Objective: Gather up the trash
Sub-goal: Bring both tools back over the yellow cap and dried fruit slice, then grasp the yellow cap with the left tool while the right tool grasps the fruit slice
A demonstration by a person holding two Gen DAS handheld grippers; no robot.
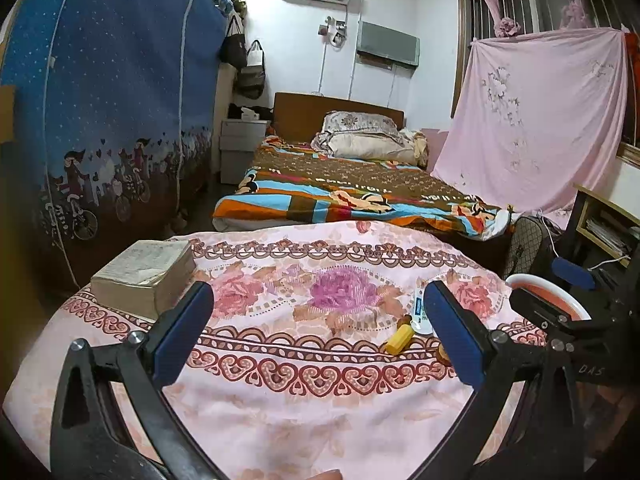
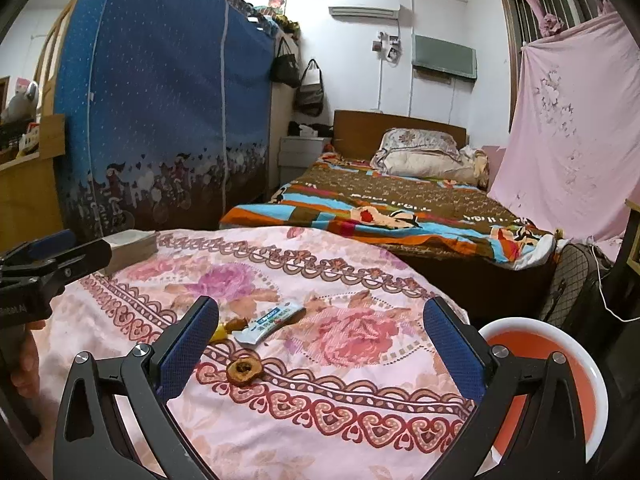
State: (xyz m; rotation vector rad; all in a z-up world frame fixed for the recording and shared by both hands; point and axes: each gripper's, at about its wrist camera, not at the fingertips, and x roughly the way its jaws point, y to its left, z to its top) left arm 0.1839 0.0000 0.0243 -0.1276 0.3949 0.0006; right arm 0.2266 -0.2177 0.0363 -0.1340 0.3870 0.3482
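Left wrist view. Left gripper (image 1: pixel 318 328): jaws spread wide, nothing between them, held above a table under a pink floral cloth (image 1: pixel 280 408). Thick worn book (image 1: pixel 146 276): lying flat at the table's far left corner, just beyond the left finger. Yellow scrap (image 1: pixel 398 339): on the cloth just inside the right finger, touching a white wrapper (image 1: pixel 420 314) that is partly hidden behind that finger. Red-and-white bin (image 1: pixel 560 300): beyond the table's right edge, largely covered by the right gripper (image 1: pixel 568 296), whose state cannot be told from this angle. Bed with striped cover (image 1: pixel 360 192): behind the table.

Right wrist view. Right gripper (image 2: pixel 320 348): jaws released, wide apart, empty. Dried brown fruit ring (image 2: pixel 243 369): on the cloth between the fingers, nearer the left one. White wrapper (image 2: pixel 268 322), blue print: just beyond the ring. Yellow scrap (image 2: pixel 220 334): beside the left finger, partly hidden. Bin (image 2: pixel 560 360): low right, off the table, behind the right finger. Left gripper (image 2: pixel 52 256): at the left edge near the book (image 2: pixel 132 246).
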